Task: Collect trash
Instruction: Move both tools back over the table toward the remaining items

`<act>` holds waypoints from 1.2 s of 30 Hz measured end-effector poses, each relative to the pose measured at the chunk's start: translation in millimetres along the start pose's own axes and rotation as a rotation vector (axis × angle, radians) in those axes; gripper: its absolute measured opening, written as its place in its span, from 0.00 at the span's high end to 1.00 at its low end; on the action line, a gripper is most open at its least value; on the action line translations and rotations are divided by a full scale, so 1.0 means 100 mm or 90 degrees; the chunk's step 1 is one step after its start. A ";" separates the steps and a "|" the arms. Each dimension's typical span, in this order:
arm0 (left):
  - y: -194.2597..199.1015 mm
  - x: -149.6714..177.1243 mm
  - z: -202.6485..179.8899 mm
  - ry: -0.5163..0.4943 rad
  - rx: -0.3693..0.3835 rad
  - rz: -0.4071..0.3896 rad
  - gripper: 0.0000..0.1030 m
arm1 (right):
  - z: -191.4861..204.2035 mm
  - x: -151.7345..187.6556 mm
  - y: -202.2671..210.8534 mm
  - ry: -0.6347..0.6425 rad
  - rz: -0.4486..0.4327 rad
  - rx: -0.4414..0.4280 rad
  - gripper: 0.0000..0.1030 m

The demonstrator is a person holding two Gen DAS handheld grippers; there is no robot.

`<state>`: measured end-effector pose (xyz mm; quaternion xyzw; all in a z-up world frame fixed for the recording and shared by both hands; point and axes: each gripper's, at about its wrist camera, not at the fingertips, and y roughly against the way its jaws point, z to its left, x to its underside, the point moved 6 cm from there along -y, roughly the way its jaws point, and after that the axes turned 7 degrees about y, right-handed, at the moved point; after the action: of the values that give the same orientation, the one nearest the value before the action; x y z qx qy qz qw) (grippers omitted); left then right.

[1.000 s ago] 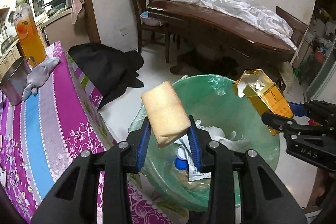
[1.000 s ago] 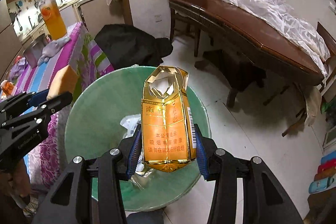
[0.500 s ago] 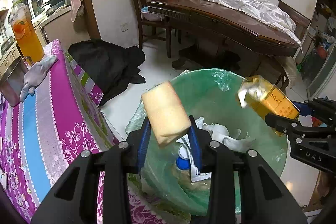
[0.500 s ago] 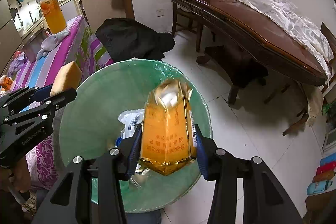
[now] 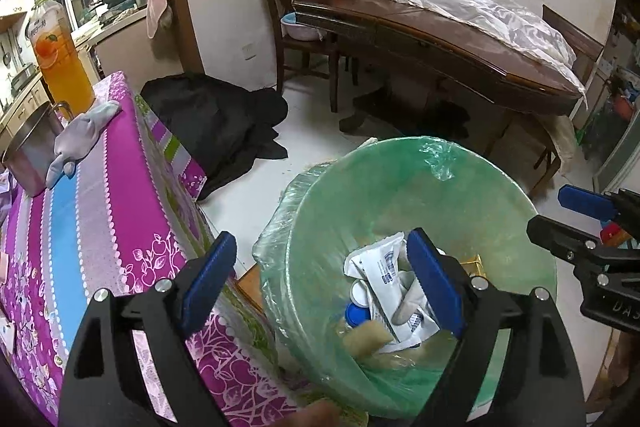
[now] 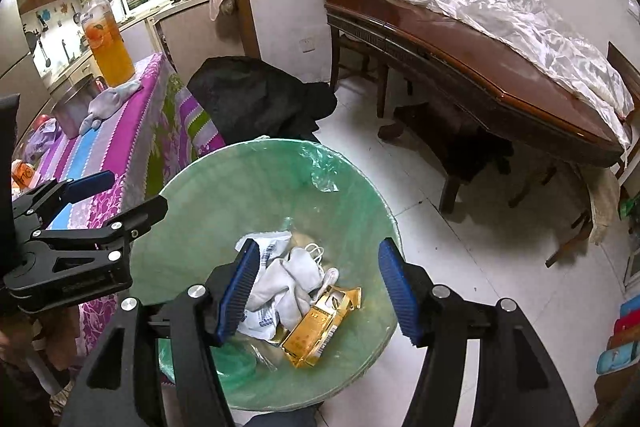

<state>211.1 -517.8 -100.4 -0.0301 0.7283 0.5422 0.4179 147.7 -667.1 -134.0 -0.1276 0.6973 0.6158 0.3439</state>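
Observation:
A bin with a green plastic liner stands on the floor beside the table. My left gripper is open and empty above its left rim. My right gripper is open and empty over the bin. In the bin lie a yellow sponge, a gold cigarette pack, white wrappers and crumpled white tissue. The right gripper also shows at the right edge of the left wrist view, and the left gripper at the left of the right wrist view.
A table with a purple and blue striped cloth stands left of the bin, bearing an orange drink jug, a metal pot and a grey rag. A black heap lies on the floor. A wooden dining table stands behind.
Both grippers have opened. The sponge dropped from the left gripper and the gold pack from the right gripper, and both now lie in the bin.

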 end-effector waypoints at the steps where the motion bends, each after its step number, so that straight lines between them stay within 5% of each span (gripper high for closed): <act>1: 0.01 0.00 0.00 -0.001 0.001 -0.001 0.19 | 0.02 0.00 0.02 0.002 -0.004 0.001 0.39; 4: 0.09 0.01 0.05 -0.005 0.005 -0.008 0.19 | 0.13 -0.05 0.20 0.017 -0.048 -0.009 0.39; 9: 0.32 0.07 0.31 0.003 -0.005 -0.032 0.19 | 0.49 -0.11 0.63 0.030 -0.152 -0.023 0.23; 17: 0.81 0.30 1.26 0.060 -0.067 -0.068 0.19 | 1.48 -0.14 0.85 0.089 -0.230 -0.098 0.19; 24: 1.19 0.59 2.39 0.154 -0.143 -0.080 0.19 | 2.49 -0.17 0.77 0.168 -0.224 -0.191 0.19; 32: 1.74 1.01 4.13 0.241 -0.282 -0.083 0.19 | 3.94 -0.20 0.60 0.317 -0.177 -0.296 0.19; 36: 1.88 1.18 4.82 0.232 -0.326 -0.057 0.19 | 4.74 -0.23 0.46 0.391 -0.147 -0.349 0.19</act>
<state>318.7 0.5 -62.4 -0.2630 0.6291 0.6748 0.2825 290.0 -214.3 -86.4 -0.4693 0.5588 0.6693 0.1401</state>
